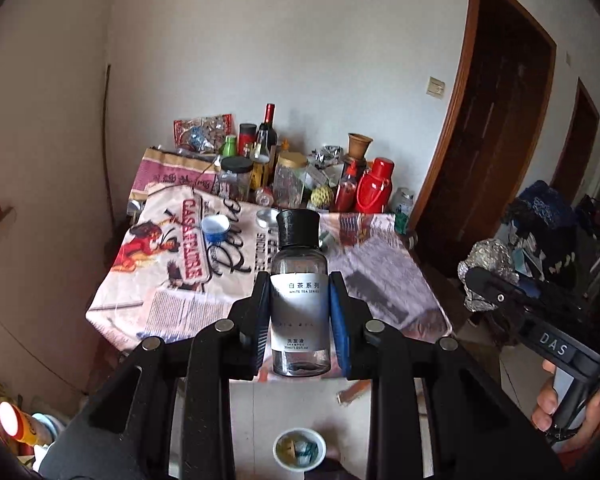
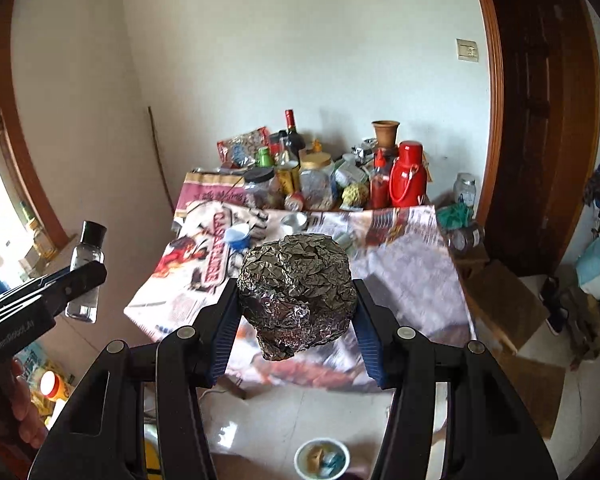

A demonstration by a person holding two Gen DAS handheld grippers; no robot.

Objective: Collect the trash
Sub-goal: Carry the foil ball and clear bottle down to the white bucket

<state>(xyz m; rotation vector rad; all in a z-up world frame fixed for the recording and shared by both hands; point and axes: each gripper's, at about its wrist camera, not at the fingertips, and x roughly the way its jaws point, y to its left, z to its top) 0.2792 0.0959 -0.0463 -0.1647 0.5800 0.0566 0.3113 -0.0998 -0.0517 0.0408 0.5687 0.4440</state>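
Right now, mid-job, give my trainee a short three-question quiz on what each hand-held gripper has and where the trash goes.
1. True or false: the left hand-held gripper is empty.
2. What does the right hand-held gripper hold? A) blue cup B) crumpled foil ball C) red thermos
3. Fill in: low in both views, on the floor, sits a round white ____ with scraps inside.

Key:
1. False: it is shut on the small clear bottle with a black cap.
2. B: the foil ball sits between its pads, clear of the table; the blue cup and red thermos are on the table.
3. bin, judging by its contents.
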